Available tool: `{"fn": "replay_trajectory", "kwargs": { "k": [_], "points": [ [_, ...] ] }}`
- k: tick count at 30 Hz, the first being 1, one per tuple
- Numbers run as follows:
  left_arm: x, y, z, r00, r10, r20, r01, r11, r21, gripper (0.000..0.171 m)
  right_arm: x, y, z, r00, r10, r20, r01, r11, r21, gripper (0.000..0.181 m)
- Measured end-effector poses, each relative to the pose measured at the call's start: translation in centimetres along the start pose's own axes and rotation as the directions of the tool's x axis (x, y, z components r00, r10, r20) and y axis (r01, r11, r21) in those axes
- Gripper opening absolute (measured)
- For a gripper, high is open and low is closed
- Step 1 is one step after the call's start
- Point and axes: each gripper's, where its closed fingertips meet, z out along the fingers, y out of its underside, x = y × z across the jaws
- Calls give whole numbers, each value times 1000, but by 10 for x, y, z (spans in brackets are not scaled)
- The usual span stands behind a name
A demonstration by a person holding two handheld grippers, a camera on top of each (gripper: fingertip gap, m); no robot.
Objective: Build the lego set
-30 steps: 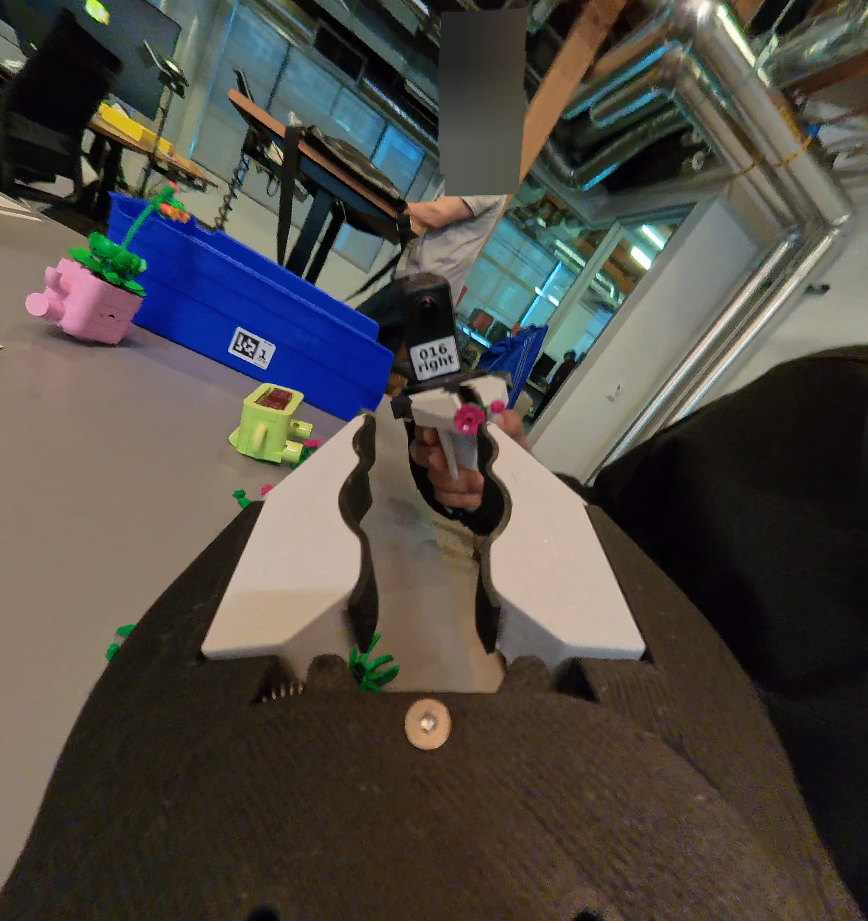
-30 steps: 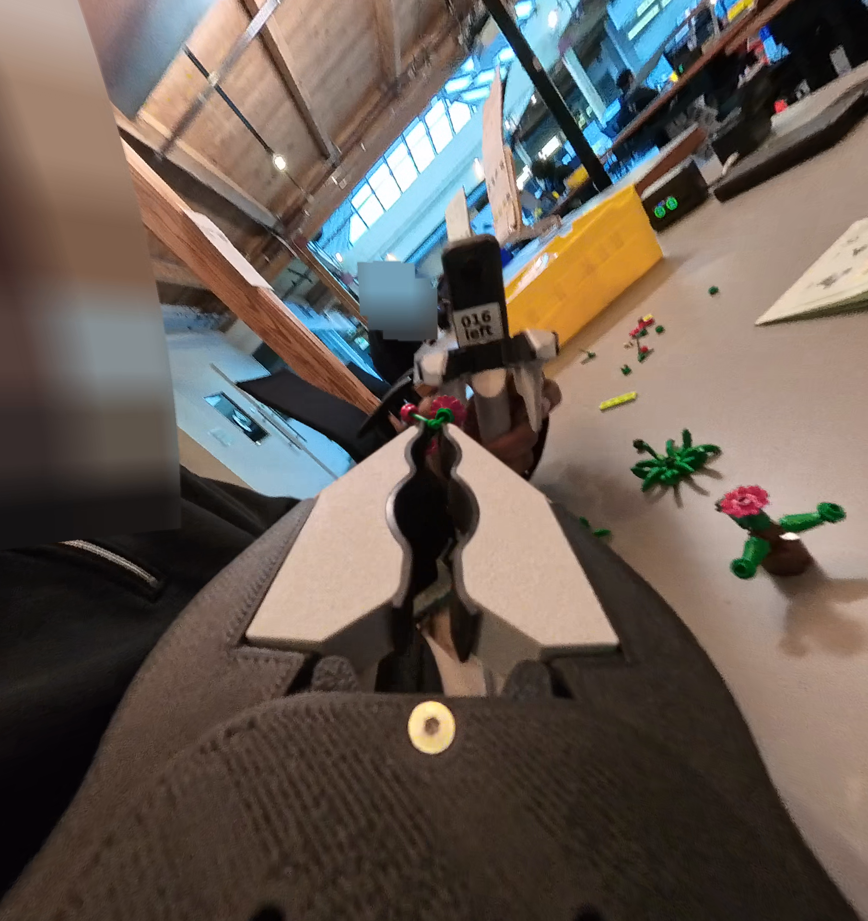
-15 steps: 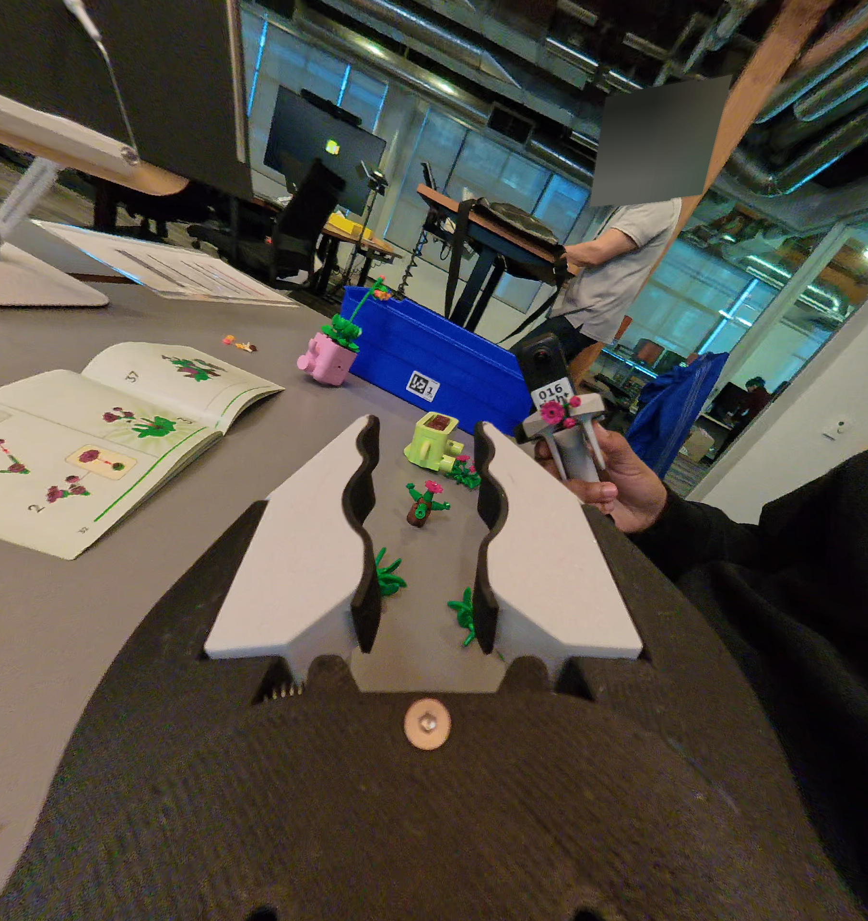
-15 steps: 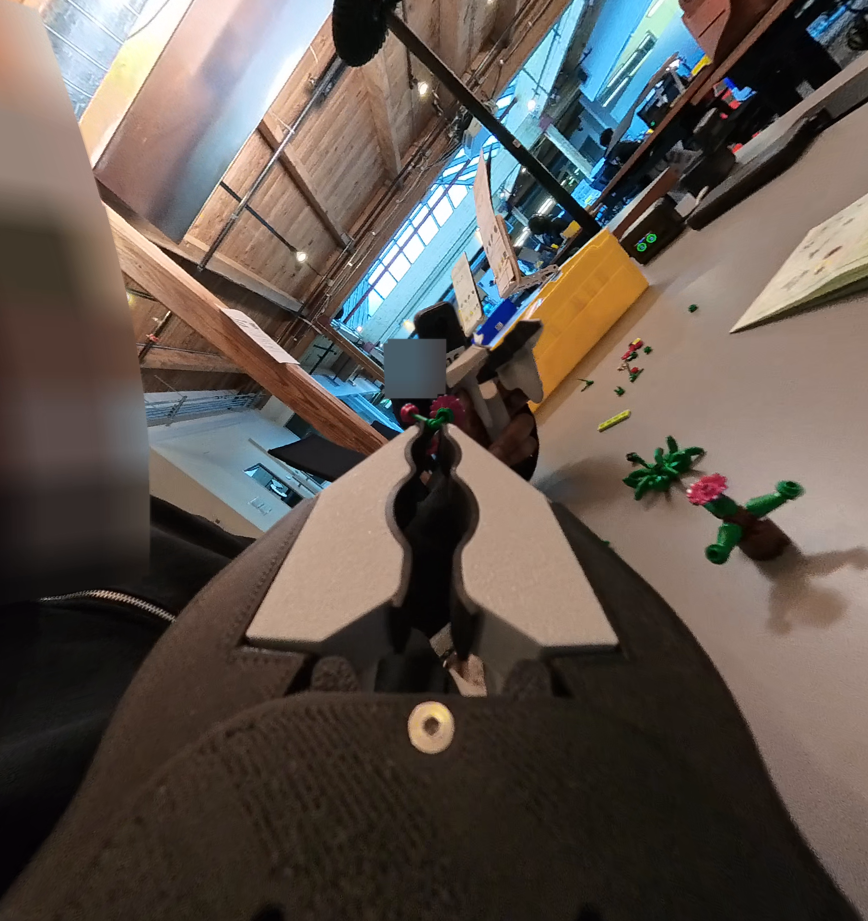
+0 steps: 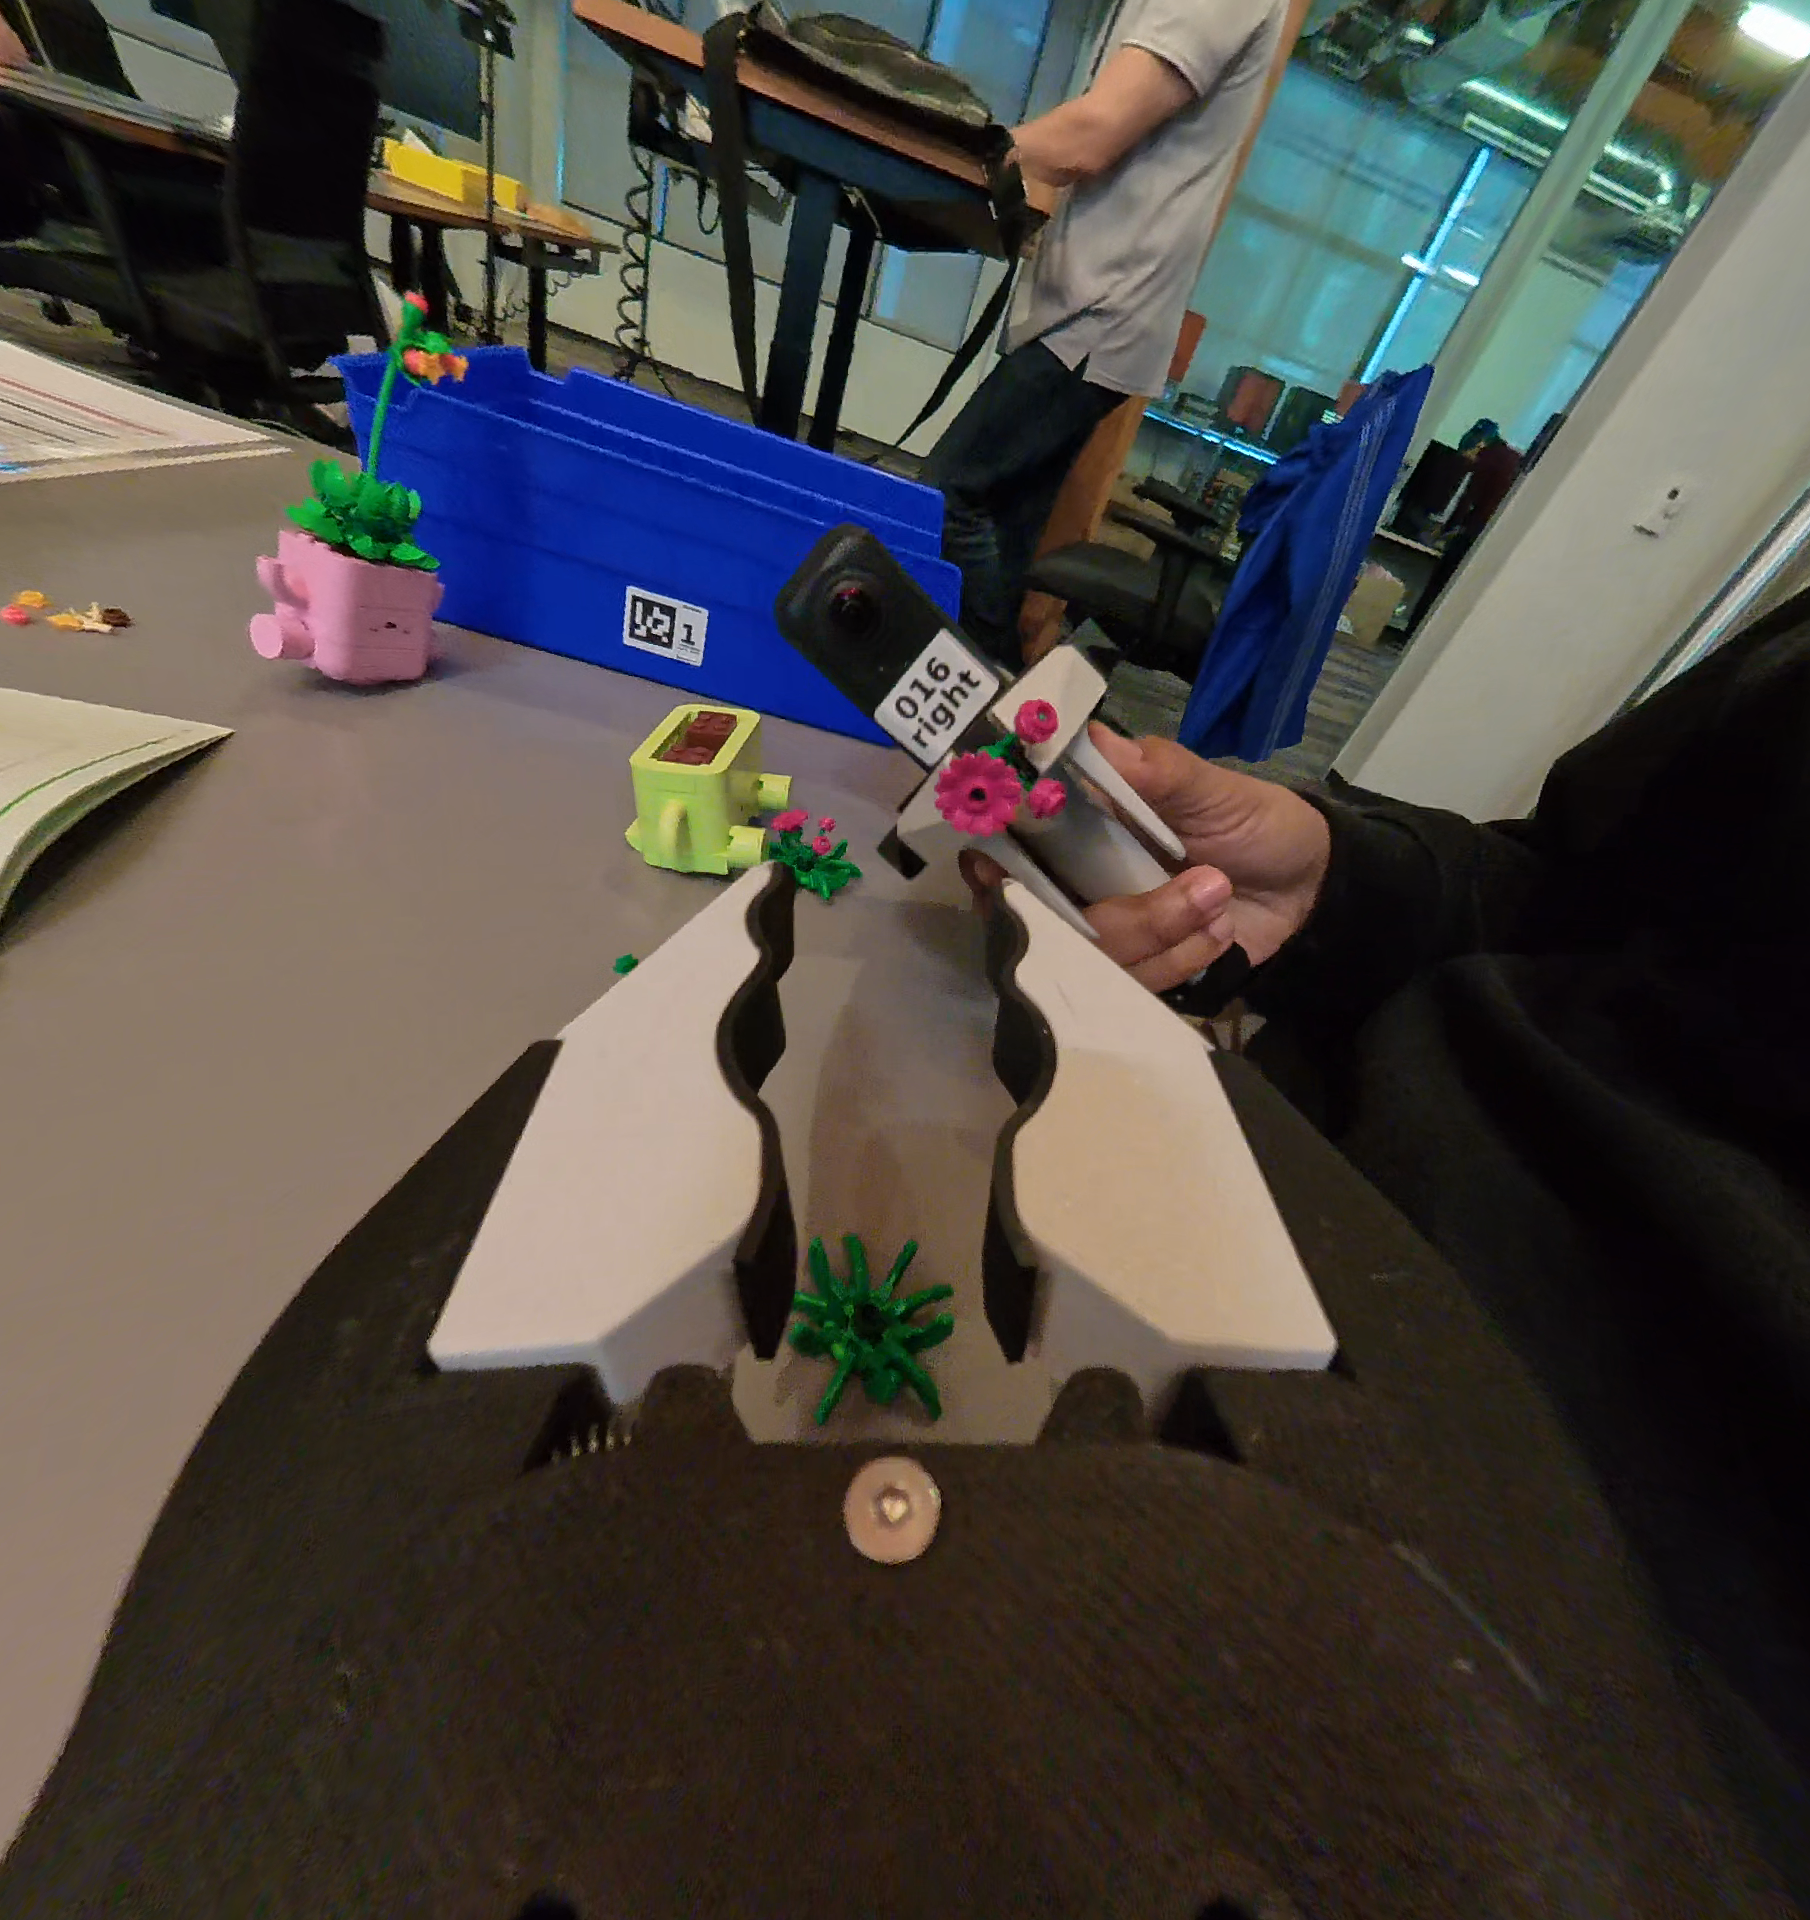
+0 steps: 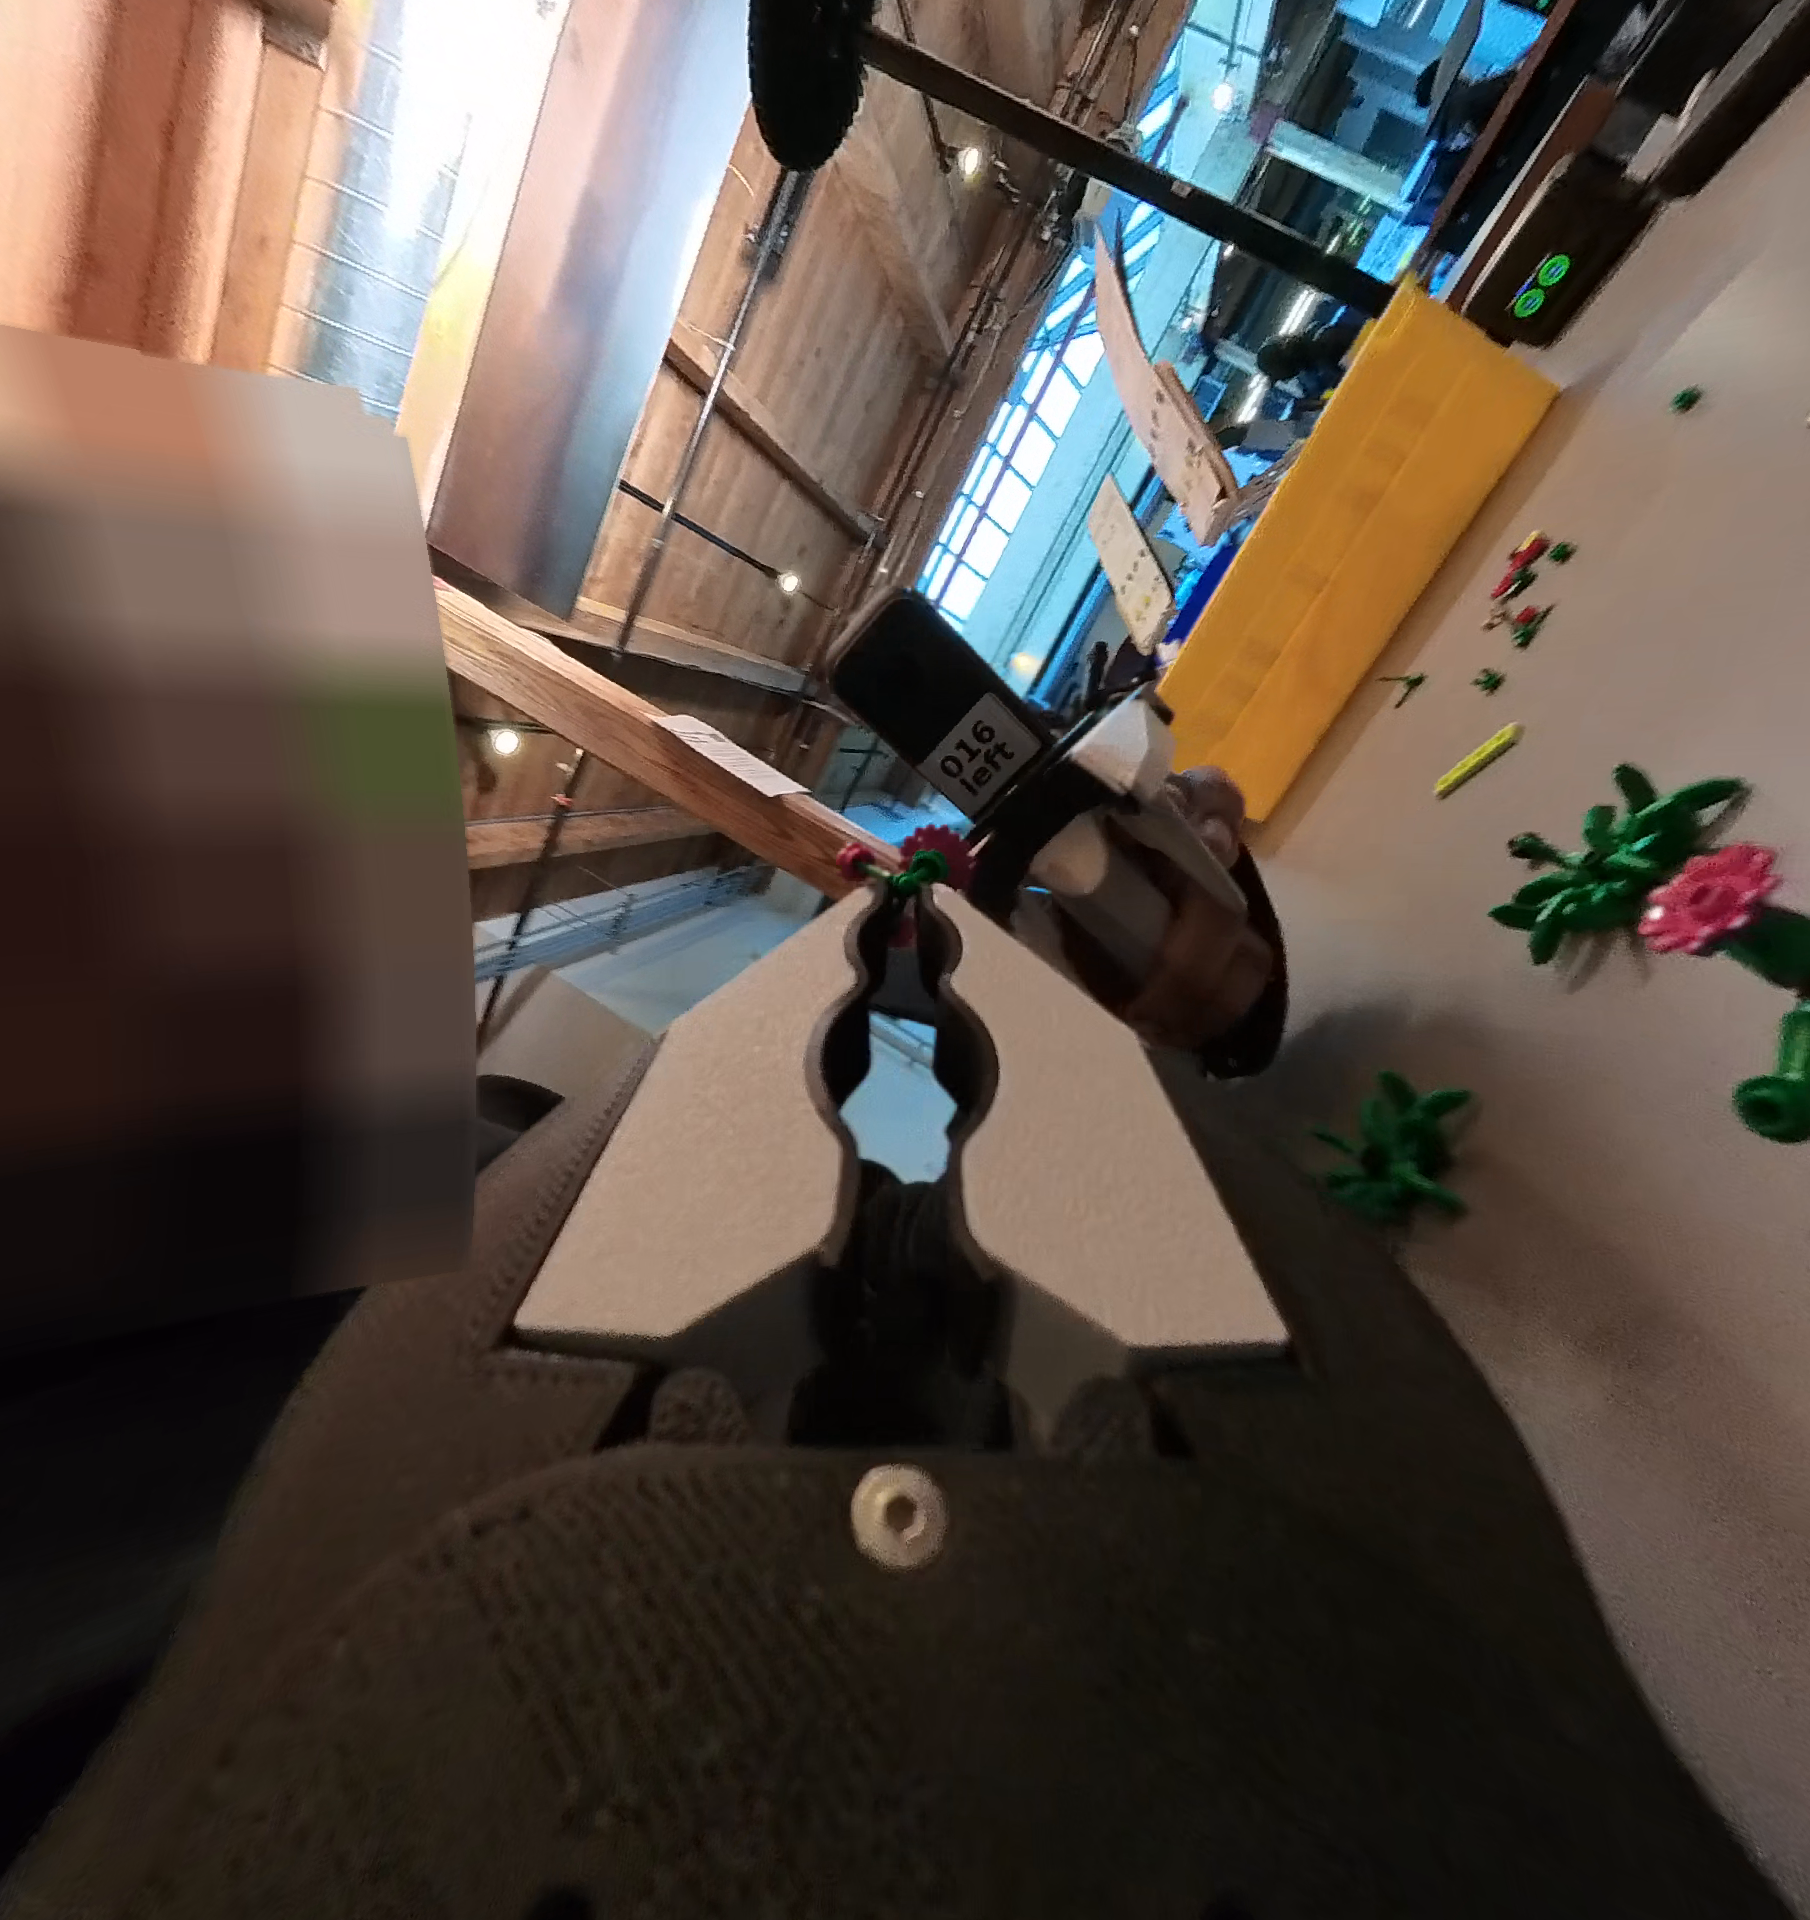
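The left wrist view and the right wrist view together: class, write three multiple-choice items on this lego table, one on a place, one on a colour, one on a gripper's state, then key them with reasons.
1. Where does the pink pot stand?
A. in front of the blue bin
B. inside the blue bin
C. on the open booklet

2. What colour is the pot with brown bricks on top?
A. red
B. lime green
C. white

3. What state is the right gripper in?
A. open and empty
B. shut on a flower sprig
C. shut on a yellow bar

Key: 1 A, it sits on the grey table against the bin's near wall. 2 B, its walls are lime green. 3 B, its tips meet on the green stem, with pink blooms past them; the left gripper is the open, empty one.
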Motion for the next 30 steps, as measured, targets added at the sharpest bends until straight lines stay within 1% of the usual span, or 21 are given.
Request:
{"fn": "replay_trajectory", "kwargs": {
  "k": [3, 6, 11, 16, 20, 23, 25, 27, 29, 30],
  "points": [
    [4, -6, 0, 1000, -1, -17, 2, 999, 33, 31, 0, 2, 2, 998, 64, 28, -64, 998, 5, 3],
    [10, -12, -1, 998, -18, -60, 23, 997, 74, 29, 0, 2, 3, 994, 95, 46, -96, 995, 6, 3],
    [14, -13, -1, 997, -12, -76, 19, 997, 79, 12, 2, 4, 2, 994, 105, 43, -105, 994, -1, 2],
    [14, -15, -2, 997, -12, -80, 19, 996, 87, 12, 2, 4, 3, 993, 106, 45, -106, 994, -4, 4],
    [11, -16, -4, 998, -22, -66, 29, 995, 95, 12, 5, 4, 0, 992, 120, 31, -120, 993, -4, 21],
    [5, -16, -6, 998, -49, -51, 54, 993, 103, 11, 2, 0, -4, 993, 117, 34, -117, 993, 11, 26],
    [2, -17, -8, 995, -80, -54, 86, 989, 118, 11, -2, -3, -7, 997, 73, 32, -73, 997, 13, 27],
    [-1, -20, -11, 991, -118, -65, 126, 982, 142, 11, -11, -5, -8, 999, -17, 30, 17, 1000, 1, 27],
    [-5, -22, -15, 987, -146, -70, 155, 974, 163, 11, -23, -7, -10, 988, -154, 19, 154, 988, -20, 28],
    [-7, -23, -17, 986, -152, -62, 161, 972, 170, 11, -30, -10, -13, 970, -245, 1, 245, 969, -29, 27]
  ]
}}
